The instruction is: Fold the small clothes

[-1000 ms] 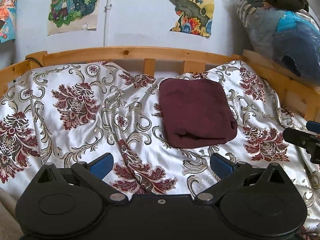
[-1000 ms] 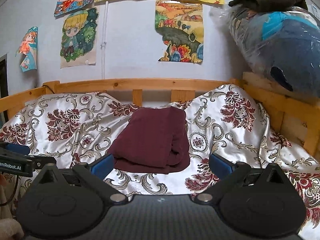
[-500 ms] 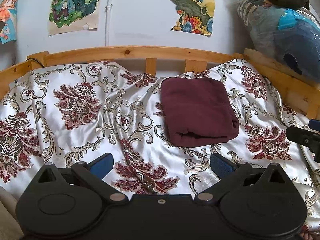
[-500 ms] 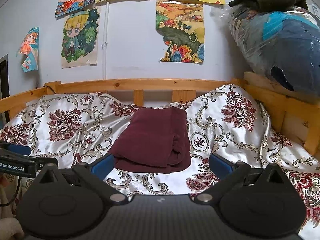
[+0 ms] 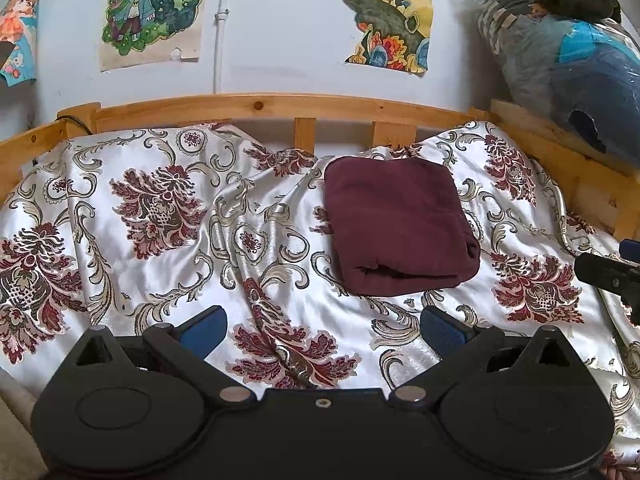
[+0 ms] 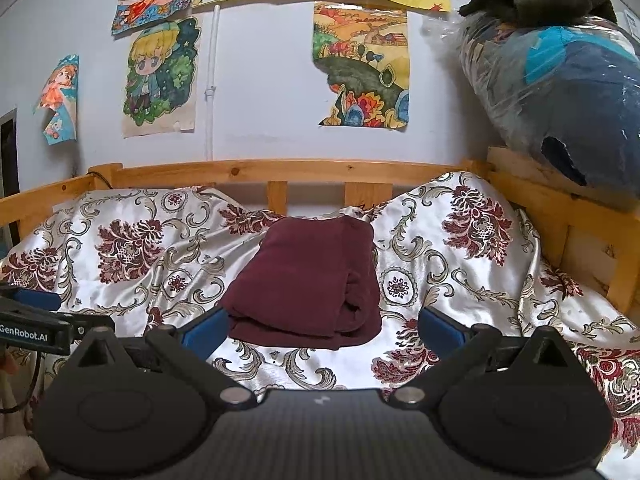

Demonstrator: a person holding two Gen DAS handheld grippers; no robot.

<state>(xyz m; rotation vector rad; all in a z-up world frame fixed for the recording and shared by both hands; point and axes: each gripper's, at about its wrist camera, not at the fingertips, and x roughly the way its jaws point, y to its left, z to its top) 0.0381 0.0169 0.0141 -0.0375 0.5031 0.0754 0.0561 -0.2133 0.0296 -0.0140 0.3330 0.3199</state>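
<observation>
A: Where does the maroon garment [image 5: 396, 228] sit relative to each claw?

B: It lies folded into a thick rectangle on the floral bedspread [image 5: 152, 208], toward the wooden headboard [image 5: 260, 106]. From the left claw [image 5: 322, 326] it is ahead and off to the right; from the right claw [image 6: 322, 326] it is almost dead ahead, a touch left, its near edge just beyond the left blue pad. So the right claw looks the nearer one (a judgement from how large the cloth looms in that view).

A: And its long axis?

B: It runs away from the claws, from the near edge toward the headboard. The bundle appears already folded, so any further move would likely be a tidy or a lift from the near edge.

A: Are the claws gripping anything?

B: No. Both stand spread wide with nothing between the pads, and neither touches the cloth.

A: What does one view give that the other lacks?

B: The left view shows the near edge's layered opening and the bundle's flat top. The right view shows the rolled layers along the garment's right side [image 6: 356, 292], plus the left claw's body at the left margin [image 6: 36, 326].
</observation>
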